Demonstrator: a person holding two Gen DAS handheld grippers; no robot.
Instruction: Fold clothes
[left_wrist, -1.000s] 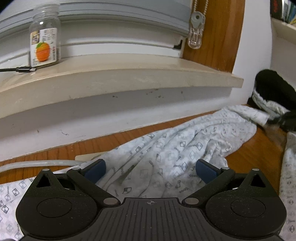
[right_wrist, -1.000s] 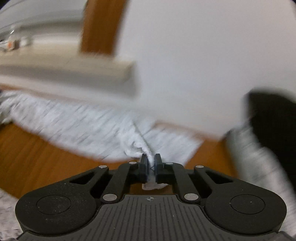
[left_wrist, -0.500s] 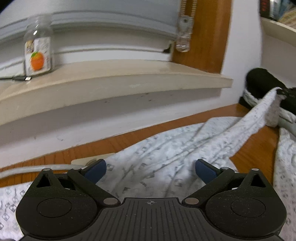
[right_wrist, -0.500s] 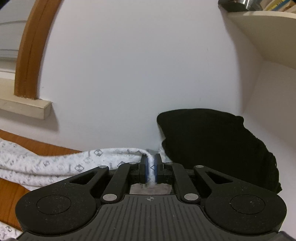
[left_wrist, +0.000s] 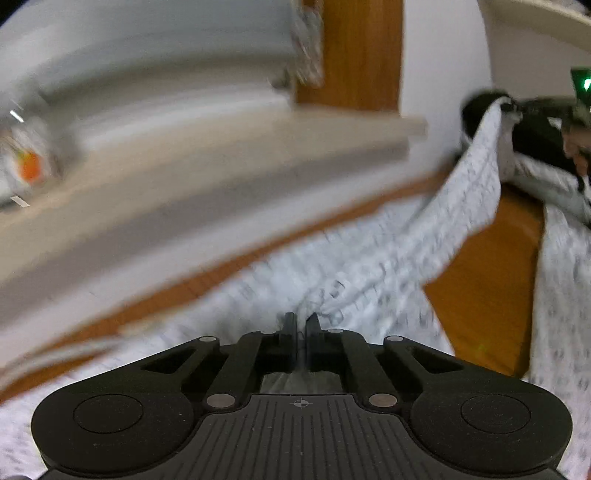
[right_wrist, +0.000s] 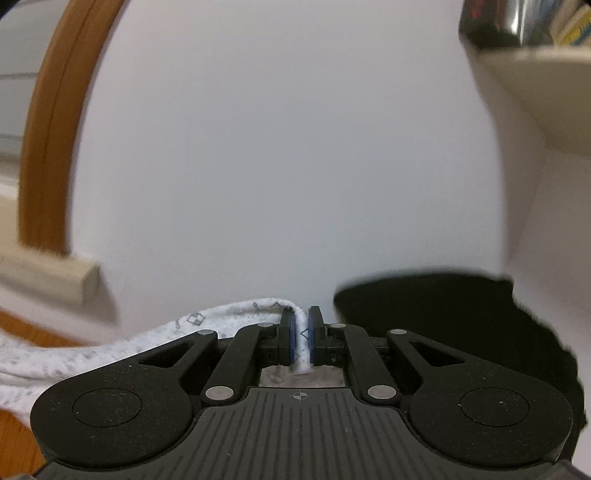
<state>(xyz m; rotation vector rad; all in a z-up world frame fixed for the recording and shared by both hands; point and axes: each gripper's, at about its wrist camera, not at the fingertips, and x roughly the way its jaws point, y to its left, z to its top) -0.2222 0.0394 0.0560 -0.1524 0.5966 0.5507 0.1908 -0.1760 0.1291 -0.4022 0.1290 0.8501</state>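
A white garment with a small grey diamond print (left_wrist: 388, 258) lies spread over the wooden table (left_wrist: 487, 288). My left gripper (left_wrist: 301, 325) is shut on a fold of this garment near its lower middle. In the left wrist view the cloth rises to the upper right, where the right gripper (left_wrist: 511, 107) holds its end up. In the right wrist view my right gripper (right_wrist: 301, 325) is shut on a thin edge of the white garment (right_wrist: 229, 314), which trails off to the left. The left wrist view is motion-blurred.
A pale window sill (left_wrist: 221, 162) runs along the back with a clear jar with an orange label (left_wrist: 29, 166) at its left. A black garment (right_wrist: 461, 332) is heaped against the white wall to the right. A shelf (right_wrist: 546, 92) hangs above it.
My left gripper has gone from open to shut on the white garment. The right gripper has lifted its end of the cloth higher, and the cloth now stretches between the two.
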